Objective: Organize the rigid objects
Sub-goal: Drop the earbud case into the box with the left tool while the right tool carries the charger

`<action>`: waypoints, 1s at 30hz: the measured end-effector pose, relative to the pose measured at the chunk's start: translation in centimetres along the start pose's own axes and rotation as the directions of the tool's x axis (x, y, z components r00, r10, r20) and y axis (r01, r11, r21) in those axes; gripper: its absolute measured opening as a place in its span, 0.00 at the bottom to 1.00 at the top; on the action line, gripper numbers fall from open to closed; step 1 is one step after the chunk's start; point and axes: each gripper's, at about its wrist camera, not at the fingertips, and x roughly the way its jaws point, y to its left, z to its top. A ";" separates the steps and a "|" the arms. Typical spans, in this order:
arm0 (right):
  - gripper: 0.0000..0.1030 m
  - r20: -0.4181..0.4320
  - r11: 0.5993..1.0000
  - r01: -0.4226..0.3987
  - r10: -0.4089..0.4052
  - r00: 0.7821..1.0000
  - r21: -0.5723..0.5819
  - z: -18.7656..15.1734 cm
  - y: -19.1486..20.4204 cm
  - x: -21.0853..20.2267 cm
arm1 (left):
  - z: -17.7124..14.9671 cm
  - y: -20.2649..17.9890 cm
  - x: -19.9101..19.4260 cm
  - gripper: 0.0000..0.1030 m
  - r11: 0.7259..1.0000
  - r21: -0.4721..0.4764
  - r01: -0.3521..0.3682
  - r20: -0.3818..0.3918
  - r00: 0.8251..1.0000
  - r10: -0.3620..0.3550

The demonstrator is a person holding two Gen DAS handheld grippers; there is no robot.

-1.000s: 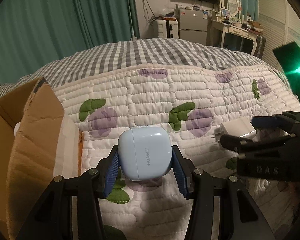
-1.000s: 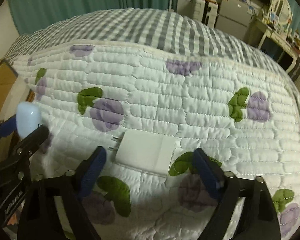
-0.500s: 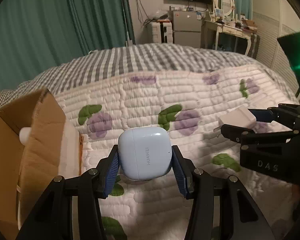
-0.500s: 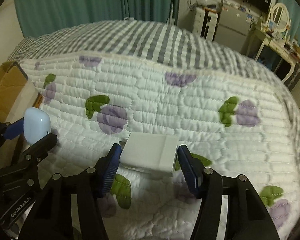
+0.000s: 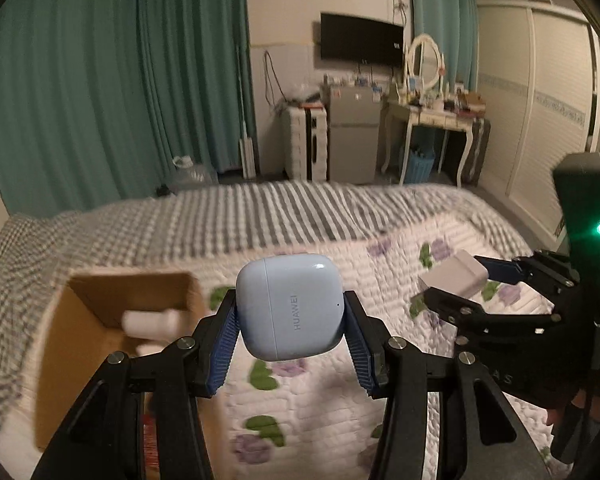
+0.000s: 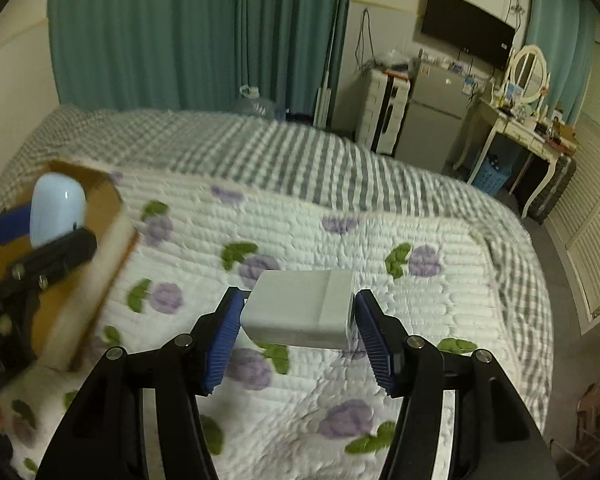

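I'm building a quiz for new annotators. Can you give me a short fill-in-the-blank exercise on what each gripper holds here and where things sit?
1. The left gripper is shut on a pale ____ earbud case.
2. The right gripper is shut on a ____ charger.
3. The cardboard box sits on the ____.
4. Printed on the earbud case is the word ____.

Missing words: blue; white; bed; HUAWEI

Both claws now hang higher above the bed [image 6: 380, 240]. The right claw [image 6: 298, 330], open around the charger [image 6: 300, 312] a second ago, now clamps it and holds it lifted off the quilt. The box [image 5: 100, 320] now shows its inside.
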 end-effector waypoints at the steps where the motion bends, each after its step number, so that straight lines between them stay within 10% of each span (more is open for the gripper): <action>1: 0.56 0.015 1.000 0.003 -0.003 1.000 -0.006 0.3 0.5 -1.1 | 0.2 0.6 -0.6 0.49 1.000 -0.005 -0.001 0.007 1.000 0.001; 15: 0.55 0.219 0.989 -0.064 0.092 0.971 -0.133 7.1 13.2 -12.1 | -1.0 12.1 -4.7 0.49 0.997 -0.051 -0.063 -0.002 0.998 0.063; 30: 0.55 0.169 0.978 -0.138 0.164 0.972 -0.156 7.1 21.4 -5.9 | -6.7 17.1 3.2 0.49 1.000 0.021 -0.011 -0.216 0.976 0.015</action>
